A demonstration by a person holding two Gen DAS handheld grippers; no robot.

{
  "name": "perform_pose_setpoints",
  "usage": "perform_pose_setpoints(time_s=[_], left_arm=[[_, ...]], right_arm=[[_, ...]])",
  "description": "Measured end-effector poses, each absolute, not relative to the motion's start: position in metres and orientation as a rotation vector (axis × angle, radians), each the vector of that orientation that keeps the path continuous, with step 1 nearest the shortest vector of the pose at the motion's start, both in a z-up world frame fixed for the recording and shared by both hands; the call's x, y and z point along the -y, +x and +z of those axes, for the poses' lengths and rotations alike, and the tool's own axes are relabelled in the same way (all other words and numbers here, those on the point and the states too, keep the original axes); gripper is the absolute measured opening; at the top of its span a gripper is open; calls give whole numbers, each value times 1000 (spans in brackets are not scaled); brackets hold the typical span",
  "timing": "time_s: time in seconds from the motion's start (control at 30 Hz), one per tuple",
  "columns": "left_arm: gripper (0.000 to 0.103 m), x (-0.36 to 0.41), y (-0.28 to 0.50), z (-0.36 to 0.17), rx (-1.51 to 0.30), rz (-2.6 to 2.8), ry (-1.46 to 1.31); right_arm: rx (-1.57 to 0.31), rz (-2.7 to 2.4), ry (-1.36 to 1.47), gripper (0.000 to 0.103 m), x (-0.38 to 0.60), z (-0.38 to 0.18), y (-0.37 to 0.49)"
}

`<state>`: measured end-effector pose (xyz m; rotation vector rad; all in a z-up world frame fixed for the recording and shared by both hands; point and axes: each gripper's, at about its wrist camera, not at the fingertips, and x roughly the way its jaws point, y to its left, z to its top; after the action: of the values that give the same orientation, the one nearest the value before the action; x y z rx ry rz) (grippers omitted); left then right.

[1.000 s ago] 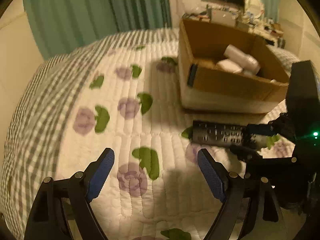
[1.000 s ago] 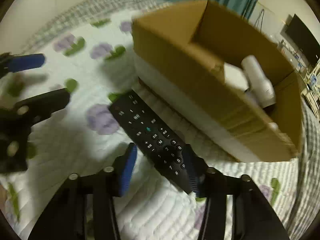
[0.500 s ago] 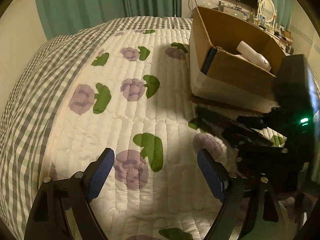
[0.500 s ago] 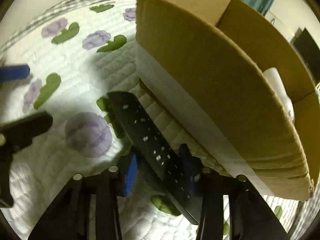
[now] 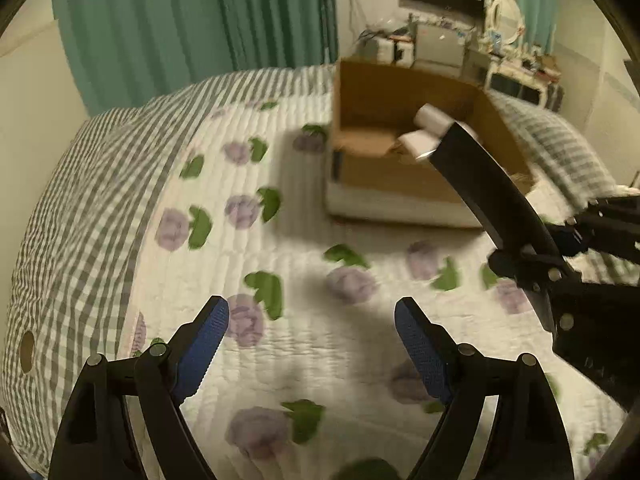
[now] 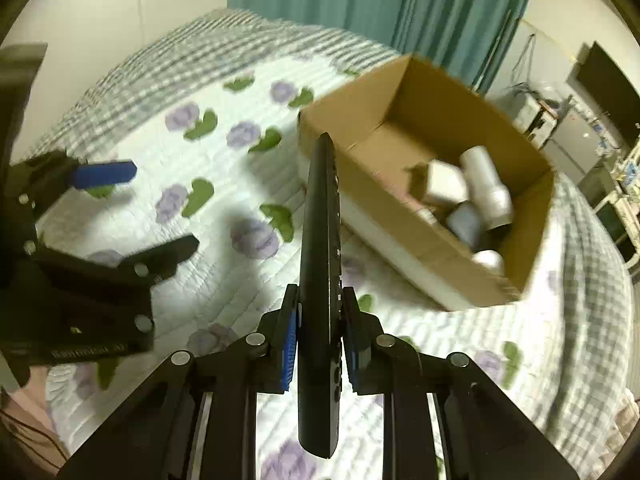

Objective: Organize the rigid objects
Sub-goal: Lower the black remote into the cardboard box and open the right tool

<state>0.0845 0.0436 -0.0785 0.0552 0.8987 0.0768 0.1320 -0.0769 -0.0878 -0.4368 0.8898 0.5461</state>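
Note:
My right gripper point(image 6: 320, 312) is shut on a long black remote control point(image 6: 320, 240), held on edge above the quilt with its far end near the cardboard box point(image 6: 400, 92). The remote also shows in the left wrist view point(image 5: 488, 192), tilted up toward the box point(image 5: 384, 88), gripped by the right gripper point(image 5: 536, 256). The box holds a white bottle point(image 6: 486, 184), a white block point(image 6: 446, 180) and other small items. My left gripper point(image 5: 312, 328) is open and empty over the quilt; it also shows in the right wrist view point(image 6: 120, 208).
The bed is covered with a white quilt point(image 5: 280, 264) printed with purple flowers, with a grey checked border point(image 5: 80, 220). Teal curtains point(image 5: 200, 20) hang behind. A TV and a cluttered dresser point(image 5: 460, 40) stand at the far right.
My right gripper has closed on the remote and lifted it off the quilt, tilting it up toward the box. My left gripper stays open and has shifted a little.

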Motion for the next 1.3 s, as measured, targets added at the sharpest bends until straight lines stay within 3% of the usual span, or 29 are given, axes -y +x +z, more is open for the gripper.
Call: perform_pose_setpoints(time_s=[0.3, 0.53, 0.77, 1.07, 1.3], left_arm=[[87, -33, 92, 18, -743, 57, 17], [87, -39, 133, 45, -669, 74, -21], [87, -46, 186, 17, -685, 103, 27], [87, -51, 233, -49, -766, 85, 77], [87, -44, 236, -57, -757, 48, 76]], right_arm=[[-776, 530, -266, 19, 116, 22, 142], [-717, 506, -251, 19, 121, 63, 180], [-790, 515, -181, 19, 104, 17, 244], [-963, 503, -136, 19, 82, -98, 311], [-952, 477, -126, 19, 82, -116, 326]])
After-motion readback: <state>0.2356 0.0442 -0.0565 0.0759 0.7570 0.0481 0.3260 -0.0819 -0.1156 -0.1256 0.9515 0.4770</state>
